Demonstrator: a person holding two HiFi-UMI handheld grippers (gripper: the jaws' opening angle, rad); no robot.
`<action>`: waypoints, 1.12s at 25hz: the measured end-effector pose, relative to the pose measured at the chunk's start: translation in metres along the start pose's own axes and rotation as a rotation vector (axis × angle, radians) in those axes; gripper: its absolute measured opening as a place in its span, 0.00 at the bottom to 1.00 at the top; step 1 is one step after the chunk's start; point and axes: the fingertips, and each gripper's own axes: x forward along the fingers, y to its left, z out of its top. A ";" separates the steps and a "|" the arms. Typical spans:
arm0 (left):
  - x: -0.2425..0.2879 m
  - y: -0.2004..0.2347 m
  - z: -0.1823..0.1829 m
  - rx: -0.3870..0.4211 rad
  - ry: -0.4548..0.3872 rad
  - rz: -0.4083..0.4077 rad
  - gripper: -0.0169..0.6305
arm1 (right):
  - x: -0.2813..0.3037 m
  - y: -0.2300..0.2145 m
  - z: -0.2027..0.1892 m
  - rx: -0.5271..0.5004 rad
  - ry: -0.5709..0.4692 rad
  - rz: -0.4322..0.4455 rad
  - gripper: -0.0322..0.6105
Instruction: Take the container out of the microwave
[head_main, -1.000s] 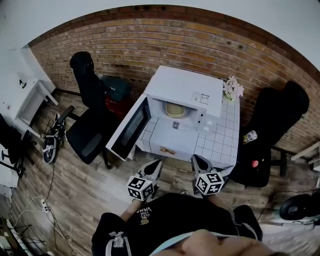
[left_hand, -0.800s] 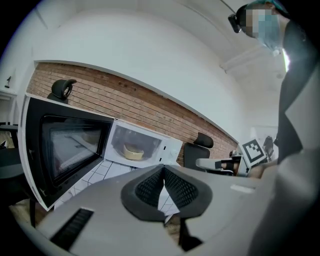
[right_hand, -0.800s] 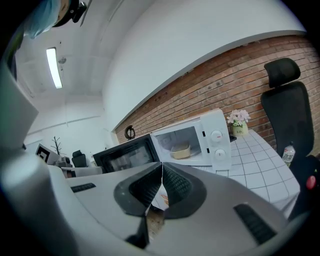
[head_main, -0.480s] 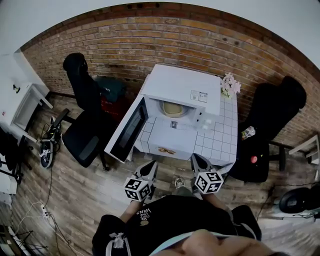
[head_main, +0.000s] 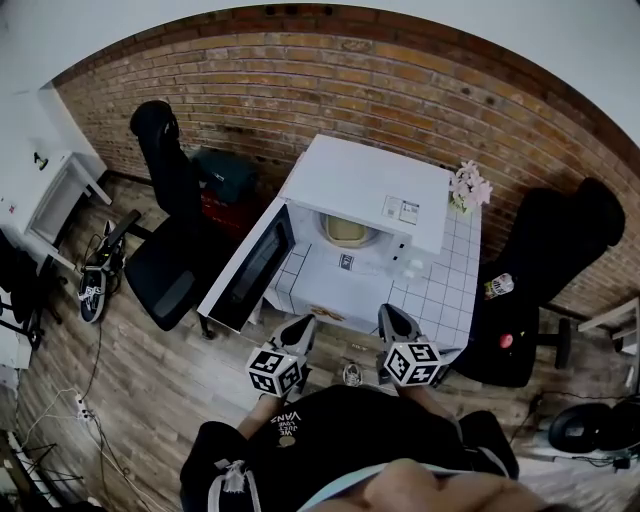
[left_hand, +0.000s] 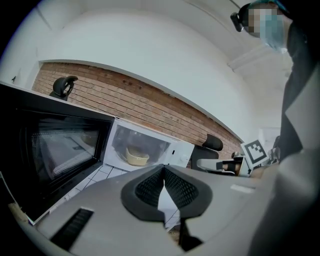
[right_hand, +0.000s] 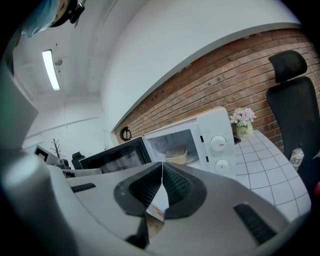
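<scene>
Left gripper (head_main: 303, 326) and right gripper (head_main: 390, 316) are closed, empty, before the open microwave (head_main: 372, 186); container (head_main: 347, 230) sits inside.

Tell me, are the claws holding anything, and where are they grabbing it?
Nothing is held. The left claw and the right claw are both shut and empty. The round beige container sits inside the open white microwave, untouched.

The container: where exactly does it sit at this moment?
In the head view, the cream container sits inside the open microwave on the white tiled table, to the right of the swung-out door.
</scene>
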 end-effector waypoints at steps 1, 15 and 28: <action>0.006 0.001 0.001 0.000 -0.001 0.002 0.05 | 0.004 -0.004 0.002 0.001 0.001 0.004 0.06; 0.064 0.011 0.012 -0.011 -0.020 0.082 0.04 | 0.051 -0.038 0.016 -0.005 0.049 0.089 0.06; 0.089 0.017 0.000 -0.044 -0.013 0.145 0.04 | 0.074 -0.057 0.015 0.017 0.077 0.130 0.06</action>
